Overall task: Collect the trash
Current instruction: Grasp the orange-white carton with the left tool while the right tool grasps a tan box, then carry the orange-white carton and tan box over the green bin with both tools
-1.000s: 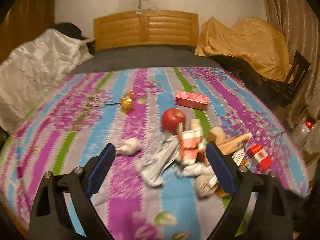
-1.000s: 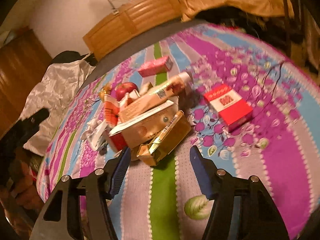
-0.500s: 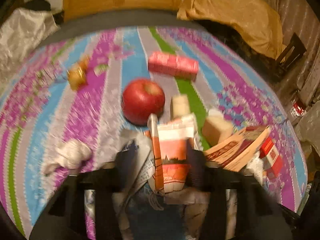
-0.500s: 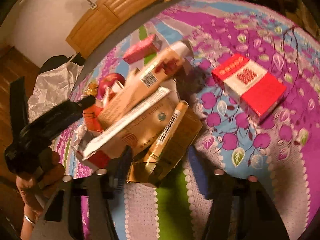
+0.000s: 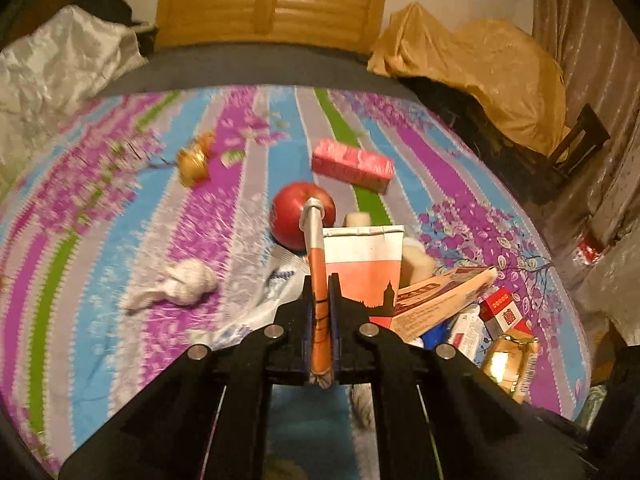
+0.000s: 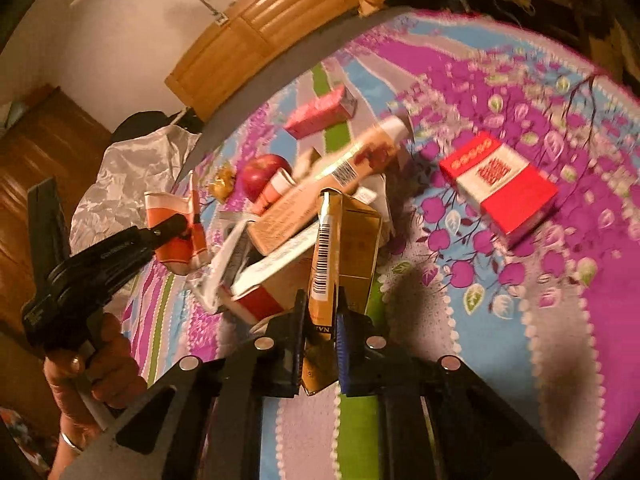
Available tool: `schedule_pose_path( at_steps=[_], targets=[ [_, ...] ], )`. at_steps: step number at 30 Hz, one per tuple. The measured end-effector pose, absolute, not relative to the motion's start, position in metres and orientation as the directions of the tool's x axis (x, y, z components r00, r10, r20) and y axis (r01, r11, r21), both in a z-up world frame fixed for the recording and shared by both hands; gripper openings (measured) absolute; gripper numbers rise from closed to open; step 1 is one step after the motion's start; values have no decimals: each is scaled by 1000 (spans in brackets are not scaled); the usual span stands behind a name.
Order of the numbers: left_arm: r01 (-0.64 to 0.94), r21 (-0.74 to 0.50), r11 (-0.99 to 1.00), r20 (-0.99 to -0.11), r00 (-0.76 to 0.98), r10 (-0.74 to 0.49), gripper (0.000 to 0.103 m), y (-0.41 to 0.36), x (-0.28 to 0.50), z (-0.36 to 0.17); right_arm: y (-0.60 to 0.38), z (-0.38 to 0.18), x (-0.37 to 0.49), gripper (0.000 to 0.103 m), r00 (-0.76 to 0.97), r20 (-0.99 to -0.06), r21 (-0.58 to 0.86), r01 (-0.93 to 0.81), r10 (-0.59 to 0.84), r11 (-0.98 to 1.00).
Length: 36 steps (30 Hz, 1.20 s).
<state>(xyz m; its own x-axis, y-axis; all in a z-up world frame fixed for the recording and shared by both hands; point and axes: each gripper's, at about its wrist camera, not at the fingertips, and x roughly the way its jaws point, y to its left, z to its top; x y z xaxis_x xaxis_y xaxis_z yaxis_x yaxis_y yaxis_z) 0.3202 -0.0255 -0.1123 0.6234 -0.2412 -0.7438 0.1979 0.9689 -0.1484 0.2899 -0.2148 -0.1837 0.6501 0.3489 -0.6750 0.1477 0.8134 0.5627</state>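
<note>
Trash sits heaped on the striped bedspread, and both grippers have a piece of it. The left gripper is pinched tight on the folded edge of an orange and white carton, jaws nearly together with only the flap between them. The right gripper is likewise closed down on the narrow end of a gold box, which stands up from the pile.

Both grips look thin to me. The carton is held by one flattened seam, so it could swing or tear free if lifted fast. The gold box leans against a long tan box and a white-edged carton; pulling it away may tip those over, or roll the apple towards the edge of the bed. A crumpled tissue, a pink box and a red and white pack lie loose on the cloth, apart from the heap.

A second ago both grippers hung wide open short of the pile; half a second ago they were closing in, and now each is clamped on its piece
</note>
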Motion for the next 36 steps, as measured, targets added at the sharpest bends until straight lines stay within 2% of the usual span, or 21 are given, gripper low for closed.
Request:
schedule_pose_path(
  at_steps=[7, 17, 28, 36],
  targets=[
    [204, -76, 976, -691, 695, -199, 5, -35, 273, -62, -226, -140, 237, 14, 707, -638, 527, 112, 306, 842],
    [343, -42, 938, -633, 717, -291, 5, -102, 214, -16, -269, -72, 145, 14, 805, -574, 427, 136, 152, 894],
    [596, -14, 803, -584, 647, -490, 6, -237, 144, 9, -385, 0, 12, 14, 828, -536, 320, 377, -162, 869],
    [750, 21, 661, -580, 548, -603, 6, -336, 86, 6, -461, 12, -78, 14, 750, -557, 269, 569, -356, 777]
  ],
)
